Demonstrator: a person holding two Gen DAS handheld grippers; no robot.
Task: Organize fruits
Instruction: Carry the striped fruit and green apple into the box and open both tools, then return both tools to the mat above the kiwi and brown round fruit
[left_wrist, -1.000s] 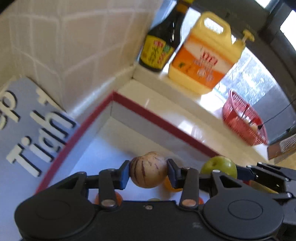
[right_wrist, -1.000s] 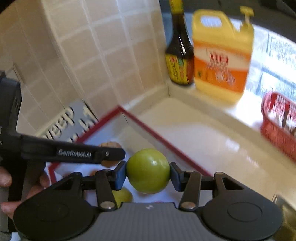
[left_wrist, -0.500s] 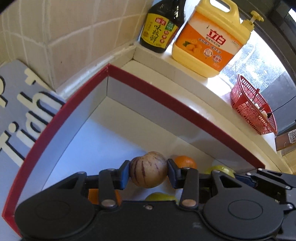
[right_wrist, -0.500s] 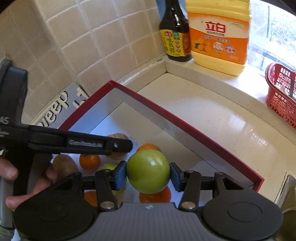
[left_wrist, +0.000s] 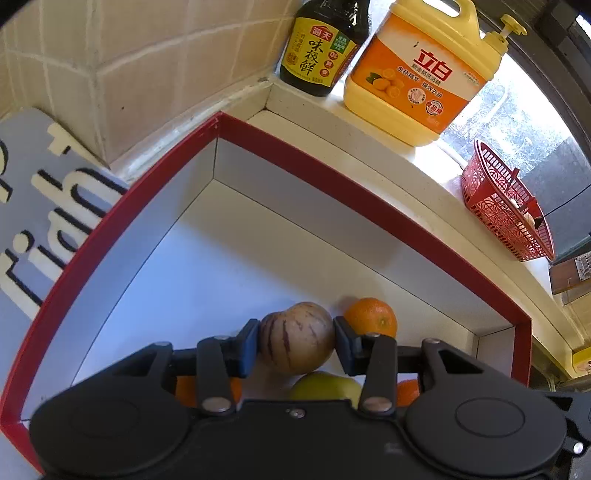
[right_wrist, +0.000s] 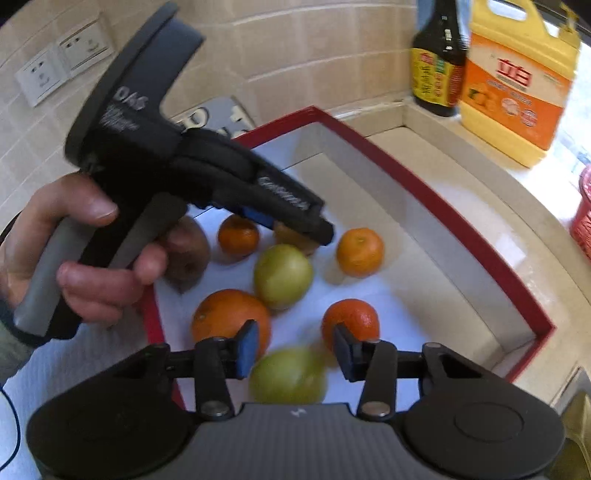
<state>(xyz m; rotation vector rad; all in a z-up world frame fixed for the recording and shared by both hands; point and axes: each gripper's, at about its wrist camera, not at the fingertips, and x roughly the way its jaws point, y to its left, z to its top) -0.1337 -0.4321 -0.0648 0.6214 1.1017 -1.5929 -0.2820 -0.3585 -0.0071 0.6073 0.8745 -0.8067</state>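
My left gripper (left_wrist: 295, 341) is shut on a tan fruit with purple stripes (left_wrist: 297, 338), held low over the white floor of the red-rimmed box (left_wrist: 332, 192). An orange (left_wrist: 371, 319) lies just right of it and a green fruit (left_wrist: 325, 386) below. My right gripper (right_wrist: 293, 349) is open above the box (right_wrist: 461, 225); a blurred green apple (right_wrist: 288, 376) is just under its jaws, free of the pads. Several oranges, another green apple (right_wrist: 282, 275) and a brown fruit (right_wrist: 186, 254) lie in the box. The left gripper's body (right_wrist: 207, 173) is over them.
A dark soy sauce bottle (left_wrist: 323, 44) and a yellow detergent jug (left_wrist: 421, 74) stand on the ledge behind the box. A red basket (left_wrist: 506, 214) sits on the ledge to the right. A tiled wall and a grey sign (left_wrist: 40, 206) are on the left.
Both grippers have dropped into the box. My right gripper has opened and let go of the green apple, which is falling. The left still holds the striped fruit.
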